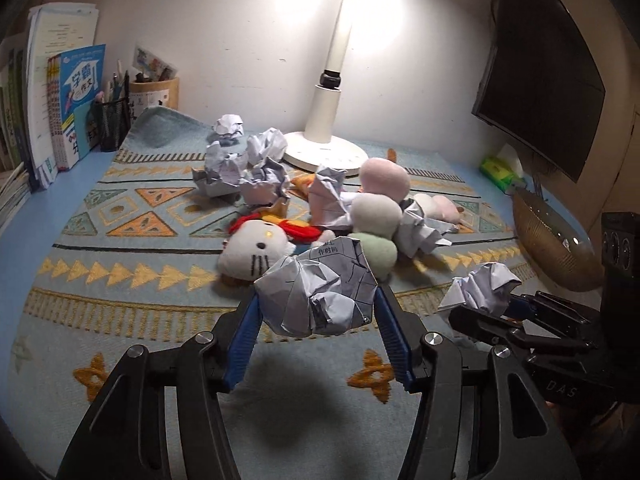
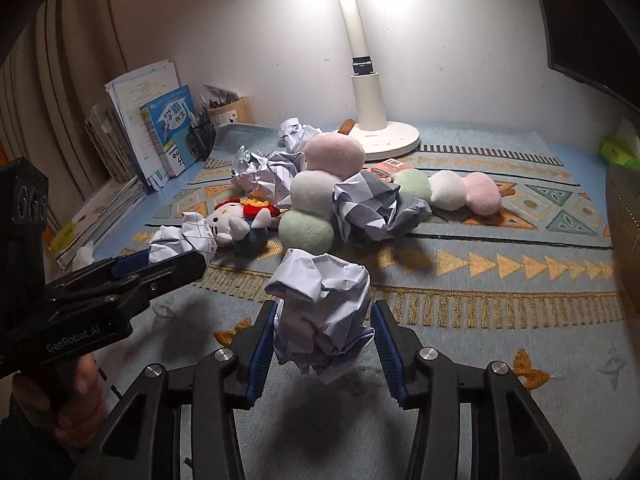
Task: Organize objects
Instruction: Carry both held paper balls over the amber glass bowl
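Observation:
My left gripper (image 1: 316,300) is shut on a crumpled paper ball (image 1: 320,292) with printed text, held just above the patterned mat (image 1: 120,280). My right gripper (image 2: 324,312) is shut on a second crumpled paper ball (image 2: 320,300), also off the mat. Each gripper shows in the other's view: the right gripper (image 1: 492,300) at the right, the left gripper (image 2: 160,260) at the left with its paper ball (image 2: 184,240). Ahead lie a white cat plush (image 1: 256,252), two three-ball dumpling plushes (image 1: 380,208) (image 2: 448,192) and several more crumpled papers (image 1: 248,168).
A white lamp base (image 1: 324,152) stands at the back of the mat. Books (image 1: 72,108) and pen holders (image 1: 112,120) line the back left. A dark monitor (image 1: 540,80), a green tissue pack (image 1: 500,168) and a woven basket (image 1: 556,240) are on the right.

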The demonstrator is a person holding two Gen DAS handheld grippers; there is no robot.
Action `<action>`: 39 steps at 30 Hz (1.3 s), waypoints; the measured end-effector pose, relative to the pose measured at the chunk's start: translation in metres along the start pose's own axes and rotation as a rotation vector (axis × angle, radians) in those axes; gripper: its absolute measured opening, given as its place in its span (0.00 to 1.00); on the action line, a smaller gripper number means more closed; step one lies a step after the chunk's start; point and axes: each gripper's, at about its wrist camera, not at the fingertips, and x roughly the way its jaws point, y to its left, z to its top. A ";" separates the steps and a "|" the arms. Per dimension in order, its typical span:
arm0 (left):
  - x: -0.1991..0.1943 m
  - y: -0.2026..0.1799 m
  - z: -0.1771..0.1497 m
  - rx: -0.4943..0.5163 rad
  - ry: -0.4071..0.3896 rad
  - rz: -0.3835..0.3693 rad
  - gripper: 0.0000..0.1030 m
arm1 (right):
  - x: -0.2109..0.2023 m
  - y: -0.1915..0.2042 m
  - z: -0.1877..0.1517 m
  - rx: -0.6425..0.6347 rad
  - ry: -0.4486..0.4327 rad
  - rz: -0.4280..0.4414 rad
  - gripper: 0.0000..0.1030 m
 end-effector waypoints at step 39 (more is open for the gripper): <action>-0.013 -0.094 0.004 0.086 0.012 -0.106 0.52 | -0.136 -0.095 0.022 0.276 -0.271 -0.208 0.45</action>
